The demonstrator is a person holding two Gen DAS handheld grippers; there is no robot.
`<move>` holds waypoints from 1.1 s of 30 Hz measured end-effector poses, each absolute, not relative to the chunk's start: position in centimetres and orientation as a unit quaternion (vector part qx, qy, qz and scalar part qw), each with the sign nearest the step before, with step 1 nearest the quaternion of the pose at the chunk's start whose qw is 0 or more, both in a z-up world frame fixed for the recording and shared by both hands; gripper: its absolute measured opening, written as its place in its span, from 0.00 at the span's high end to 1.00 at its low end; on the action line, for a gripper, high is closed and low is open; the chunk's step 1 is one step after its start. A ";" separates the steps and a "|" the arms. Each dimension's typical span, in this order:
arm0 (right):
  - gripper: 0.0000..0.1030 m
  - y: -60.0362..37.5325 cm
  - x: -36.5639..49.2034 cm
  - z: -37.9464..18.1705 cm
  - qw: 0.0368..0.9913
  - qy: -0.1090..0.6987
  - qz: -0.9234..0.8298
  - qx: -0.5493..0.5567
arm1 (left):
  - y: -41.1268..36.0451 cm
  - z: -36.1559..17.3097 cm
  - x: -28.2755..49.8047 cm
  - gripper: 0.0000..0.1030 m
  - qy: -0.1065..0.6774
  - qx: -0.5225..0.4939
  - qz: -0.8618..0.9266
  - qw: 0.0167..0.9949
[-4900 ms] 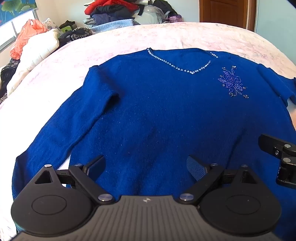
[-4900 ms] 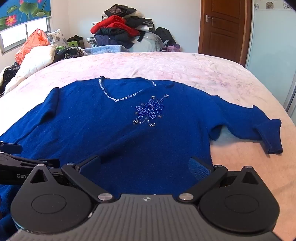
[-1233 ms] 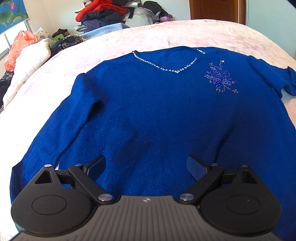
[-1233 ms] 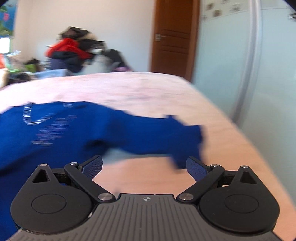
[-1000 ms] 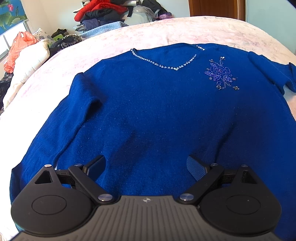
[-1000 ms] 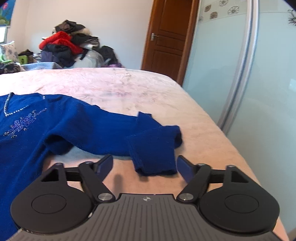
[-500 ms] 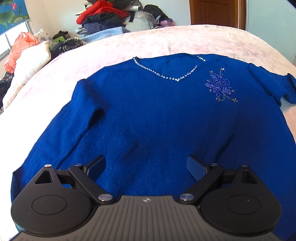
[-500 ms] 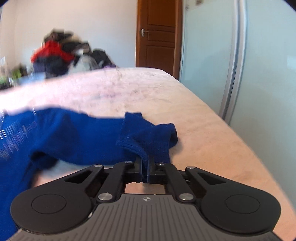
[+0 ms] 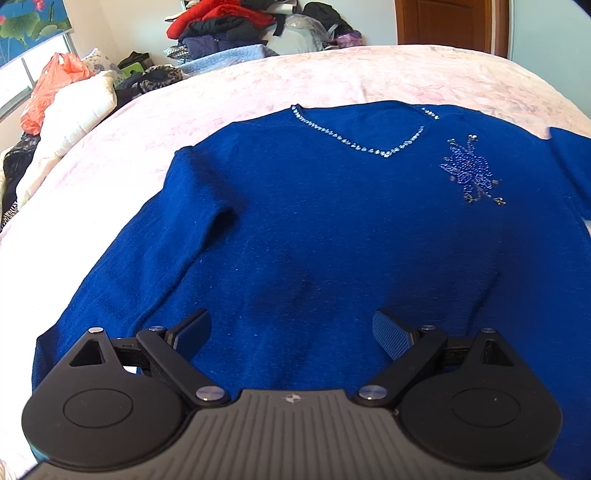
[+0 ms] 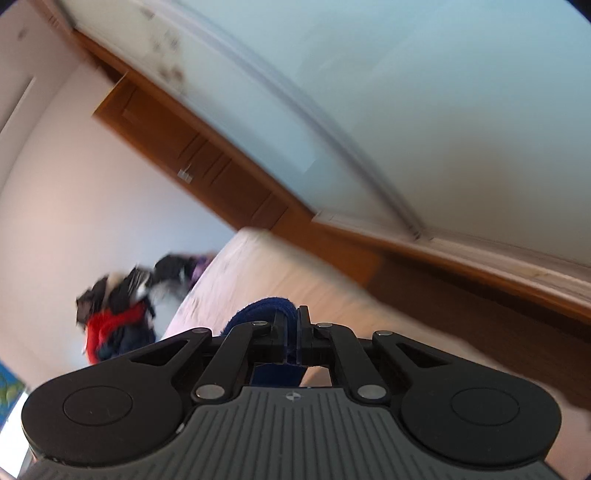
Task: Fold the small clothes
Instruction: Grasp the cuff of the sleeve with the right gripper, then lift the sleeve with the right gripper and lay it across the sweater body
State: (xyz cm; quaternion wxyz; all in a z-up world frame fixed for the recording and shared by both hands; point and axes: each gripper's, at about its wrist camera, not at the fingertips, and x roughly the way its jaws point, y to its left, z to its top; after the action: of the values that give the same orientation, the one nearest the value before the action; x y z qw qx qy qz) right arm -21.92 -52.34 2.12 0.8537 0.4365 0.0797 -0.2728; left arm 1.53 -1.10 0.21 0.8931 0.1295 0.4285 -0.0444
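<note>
Garment: your deep blue knitted sweater [image 9: 332, 236], with a rhinestone-trimmed V-neck [image 9: 364, 146] and a beaded flower motif [image 9: 471, 173], fills the middle of the left wrist view and lies front-up on the pale pink bed cover [image 9: 332, 79].

Done: the body lies spread and fairly smooth. No fold shows across it. One sleeve [image 9: 147, 251] runs down the lower left of the frame, laid out along the body's side.

In hand: you hold the other sleeve's cuff [image 10: 264, 308], just above the bottom centre of the right wrist view. I judge this to be the first sleeve fold, only begun.

Left: by my reading, both sleeves must come in over the body, then the body must be folded up. Most of the task is ahead of you.

Left tongs [image 9: 291, 332]: spread wide at the bottom of the frame, nothing between the pads, poised over the sweater near its hem.

Right tongs [image 10: 291, 332]: pinched tight on the blue cuff, with knit showing in the slit between the pads. That view is tilted and blurred, so you cannot read the rest of the sleeve there.

Long axis: it runs from the hem at the bottom of the left wrist frame to the neckline near the top.

Pointing: the neck points towards the heap of clothes [image 9: 236, 22] at the top of the frame.
</note>
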 end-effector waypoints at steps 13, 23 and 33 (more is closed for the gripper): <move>0.94 -51.0 -20.5 0.4 0.852 0.134 -0.229 0.451 | -0.4 0.2 1.9 0.08 0.430 0.129 -0.036 0.893; 0.93 -45.7 -10.7 -2.8 0.823 0.200 -0.009 0.531 | -0.5 -0.2 2.2 0.08 0.437 0.131 -0.035 0.889; 0.84 -37.5 2.3 -1.4 0.830 0.276 0.090 0.477 | -0.5 -0.5 2.1 0.08 0.442 0.135 -0.036 0.886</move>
State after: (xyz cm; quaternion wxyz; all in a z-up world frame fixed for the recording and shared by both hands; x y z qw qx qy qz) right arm 2.33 -37.48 -1.43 0.8297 0.4770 0.2758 0.0898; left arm 2.09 -0.46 -0.47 0.8860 0.1346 0.4422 -0.0362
